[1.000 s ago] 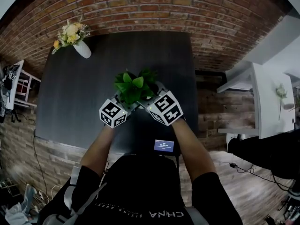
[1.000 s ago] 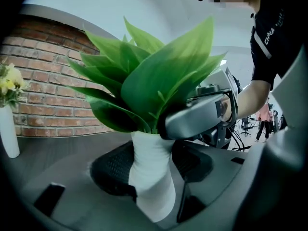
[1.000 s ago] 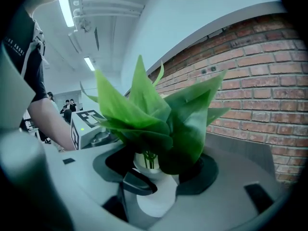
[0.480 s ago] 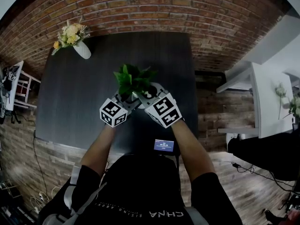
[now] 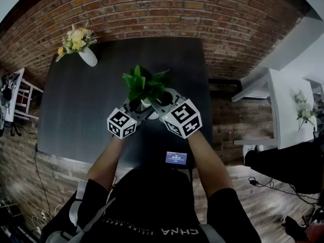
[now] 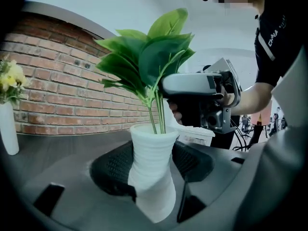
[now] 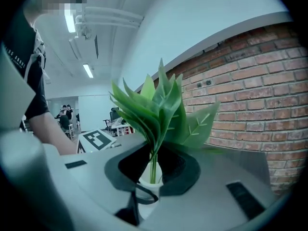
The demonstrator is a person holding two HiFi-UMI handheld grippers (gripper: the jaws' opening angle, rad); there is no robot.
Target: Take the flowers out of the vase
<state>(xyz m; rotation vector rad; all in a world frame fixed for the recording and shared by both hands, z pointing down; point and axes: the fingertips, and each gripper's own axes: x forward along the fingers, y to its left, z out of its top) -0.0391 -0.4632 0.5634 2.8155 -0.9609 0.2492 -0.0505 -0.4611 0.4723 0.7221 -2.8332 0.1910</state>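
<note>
1. Head view: On the dark tabletop, the left gripper and the right gripper meet at a white vase, which stands mid-table towards the near edge. Green leafy stems, the task's flowers, rise from it. At the far left corner a second vase holds yellow flowers, well apart from both grippers. The count is two grippers, two vases, one green bunch and one yellow bunch.

2. Left gripper view: The left jaws pinch the first vase, one pad pressed on each side of its ribbed body. The vase is upright, but its base is hidden, so I cannot tell whether it rests on the tabletop. The stems stand in its mouth. The right gripper shows just beyond, level with the stems.

3. Right gripper view: The right jaws have just been closing and now pinch the thin stems just above the vase's mouth. There are a few stems, too close together to count. The step in hand looks like the pull itself, with one gripper steadying the vase and the other on the stems. The next move calls for a straight lift along the stems, with the vase held down and the pinch kept firm so the bunch does not slip.
</note>
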